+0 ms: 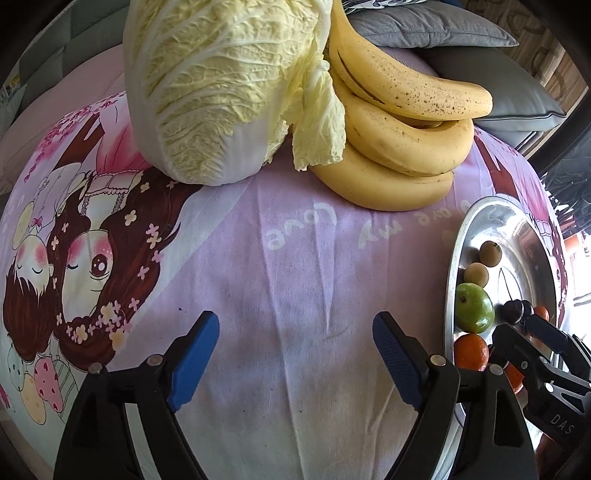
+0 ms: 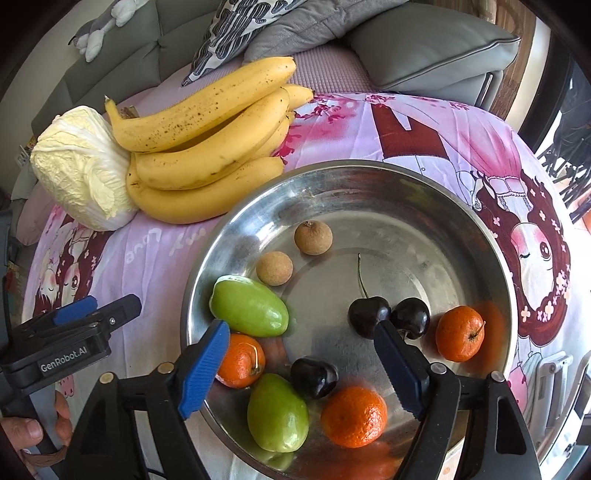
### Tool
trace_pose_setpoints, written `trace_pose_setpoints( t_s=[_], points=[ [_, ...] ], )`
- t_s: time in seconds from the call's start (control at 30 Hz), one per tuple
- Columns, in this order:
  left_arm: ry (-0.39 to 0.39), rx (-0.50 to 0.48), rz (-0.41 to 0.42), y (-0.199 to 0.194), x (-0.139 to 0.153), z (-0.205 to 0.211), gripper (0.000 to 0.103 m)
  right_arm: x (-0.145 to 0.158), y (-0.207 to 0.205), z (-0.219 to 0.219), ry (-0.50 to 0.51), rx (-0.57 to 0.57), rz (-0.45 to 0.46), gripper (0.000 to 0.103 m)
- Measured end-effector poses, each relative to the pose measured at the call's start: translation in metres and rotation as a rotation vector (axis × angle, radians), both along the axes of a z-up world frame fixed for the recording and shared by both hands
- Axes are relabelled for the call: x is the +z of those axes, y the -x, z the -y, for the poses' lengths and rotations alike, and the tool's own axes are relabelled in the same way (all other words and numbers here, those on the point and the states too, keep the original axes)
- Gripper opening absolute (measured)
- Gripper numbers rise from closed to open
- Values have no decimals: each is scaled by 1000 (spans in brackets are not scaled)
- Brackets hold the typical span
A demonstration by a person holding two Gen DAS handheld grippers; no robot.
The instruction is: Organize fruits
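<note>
Inside the steel bowl, which sits on a pink cartoon-print cloth, lie the small fruits: two green ones, three mandarins, three dark cherries (one with a long stem standing up) and two brown round fruits, possibly longans. Most of them crowd the near half of the bowl; the two brown ones lie further back on the left.

Above that near half hangs the right gripper, its blue-padded jaws spread wide with nothing pressed between them. One pad overlaps the left mandarin and the near green fruit in the right wrist view, the other overlaps a cherry, though whether either pad actually touches fruit is hard to tell from this angle.

Just left of the bowl, the left gripper points down at bare cloth, jaws likewise wide and empty. A hand grips its handle at the lower left of the right wrist view.

Behind the bowl, on the cloth, a bunch of bananas lies against a pale napa cabbage, the two touching. Grey cushions and a patterned pillow rest on the sofa further back.
</note>
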State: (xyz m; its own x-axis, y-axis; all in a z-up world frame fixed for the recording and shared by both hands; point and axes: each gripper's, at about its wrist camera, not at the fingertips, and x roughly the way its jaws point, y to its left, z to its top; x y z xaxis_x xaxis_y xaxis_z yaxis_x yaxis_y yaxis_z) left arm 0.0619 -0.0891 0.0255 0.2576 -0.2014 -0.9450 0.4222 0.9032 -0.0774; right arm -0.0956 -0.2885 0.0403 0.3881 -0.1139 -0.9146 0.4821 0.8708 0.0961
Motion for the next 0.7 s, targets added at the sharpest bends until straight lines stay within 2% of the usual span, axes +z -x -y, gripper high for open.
trace_pose_setpoints(
  t_s=[0.1,0.17,0.5,0.7],
  points=[
    [-7,7,1,-4,-5,-4,87,0,-1,0,8,1,1,99],
    [-13,9,0,-6,-9,-7,91,-1,-1,0,10,-1,0,103],
    [-31,16,-8,-12,-32,-12,97,-3,-1,2,18,-14,-5,103],
    [-8,22,-30,-13,-38,-10,97,-3,-1,3,17,-16,-3,103]
  ],
)
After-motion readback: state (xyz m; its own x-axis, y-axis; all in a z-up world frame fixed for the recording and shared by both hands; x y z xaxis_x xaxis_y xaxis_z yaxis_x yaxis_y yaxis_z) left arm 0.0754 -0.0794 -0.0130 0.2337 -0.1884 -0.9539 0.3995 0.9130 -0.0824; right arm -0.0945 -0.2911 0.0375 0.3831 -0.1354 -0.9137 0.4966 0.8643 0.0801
